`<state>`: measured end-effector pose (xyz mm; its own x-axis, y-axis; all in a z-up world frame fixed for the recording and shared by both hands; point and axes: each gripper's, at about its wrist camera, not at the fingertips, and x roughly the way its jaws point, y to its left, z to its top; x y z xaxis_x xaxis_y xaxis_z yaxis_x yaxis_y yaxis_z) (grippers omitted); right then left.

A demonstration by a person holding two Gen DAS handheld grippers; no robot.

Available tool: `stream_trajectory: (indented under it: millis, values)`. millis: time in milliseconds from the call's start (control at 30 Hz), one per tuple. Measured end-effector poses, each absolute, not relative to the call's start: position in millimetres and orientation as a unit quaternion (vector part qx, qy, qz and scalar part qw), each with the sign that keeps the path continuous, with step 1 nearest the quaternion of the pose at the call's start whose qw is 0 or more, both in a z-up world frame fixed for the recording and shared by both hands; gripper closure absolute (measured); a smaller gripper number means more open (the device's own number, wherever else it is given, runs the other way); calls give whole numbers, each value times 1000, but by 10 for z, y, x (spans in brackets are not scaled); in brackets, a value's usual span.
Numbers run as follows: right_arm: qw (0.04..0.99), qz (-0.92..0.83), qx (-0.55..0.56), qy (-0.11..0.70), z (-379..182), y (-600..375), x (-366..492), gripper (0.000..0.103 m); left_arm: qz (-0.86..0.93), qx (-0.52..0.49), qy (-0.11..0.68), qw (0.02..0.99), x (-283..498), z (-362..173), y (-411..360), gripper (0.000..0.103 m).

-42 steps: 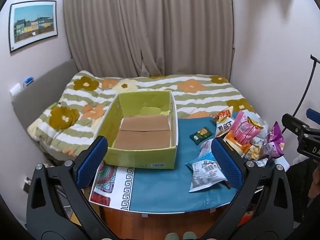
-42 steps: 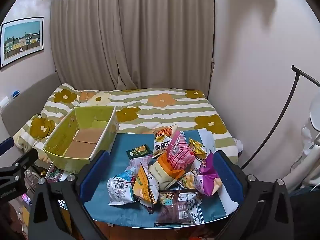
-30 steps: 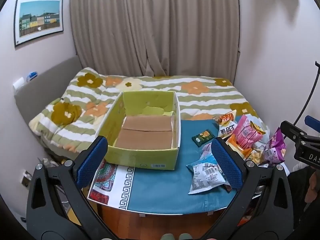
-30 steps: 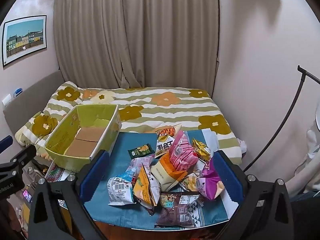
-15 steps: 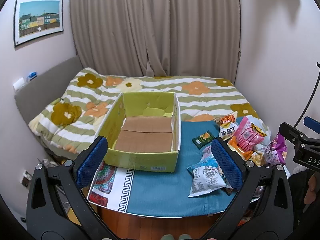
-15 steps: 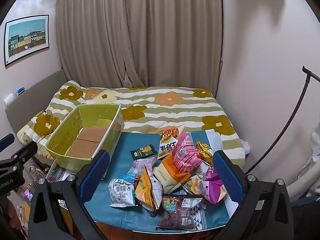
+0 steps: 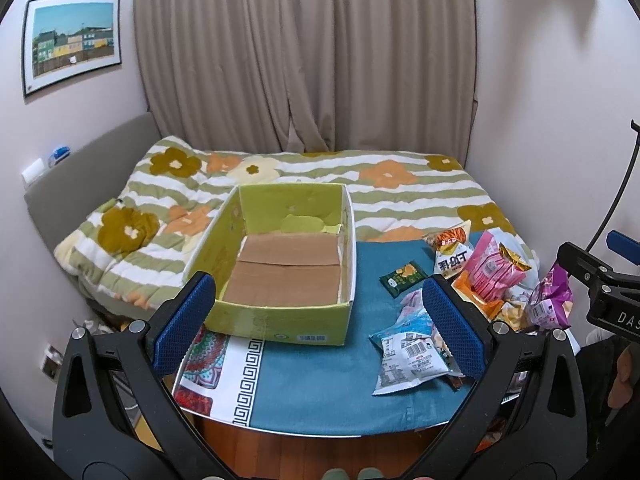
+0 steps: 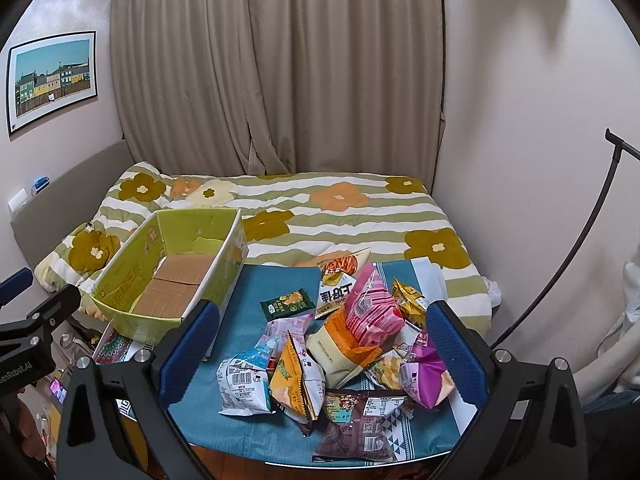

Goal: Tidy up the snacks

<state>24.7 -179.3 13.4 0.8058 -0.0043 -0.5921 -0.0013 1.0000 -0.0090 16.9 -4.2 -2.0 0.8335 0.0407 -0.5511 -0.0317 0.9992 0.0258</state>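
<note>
Blue table (image 7: 320, 392) by bed | green box (image 7: 280, 320) empty | snack pile (image 8: 352, 344) | left gripper (image 7: 320, 320), right gripper (image 8: 320, 344) wide apart, holding nothing

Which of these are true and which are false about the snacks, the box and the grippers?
1. The green box has snacks inside. False: only bare cardboard shows in it.
2. The left gripper is open and holds nothing. True.
3. The pink bag lies alone on the bed. False: it sits in the snack pile on the blue cloth.
4. The small dark green packet lies between the box and the pile. True.
5. The right gripper grips a bag. False: it is open.
</note>
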Motion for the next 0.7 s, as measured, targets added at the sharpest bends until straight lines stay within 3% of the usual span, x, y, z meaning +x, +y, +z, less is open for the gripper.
stream_trajectory:
  millis: [700]
  values:
    - [950,-8,4,312,124,-1855,214,0,15,12,291,957,155,-47,-71,0]
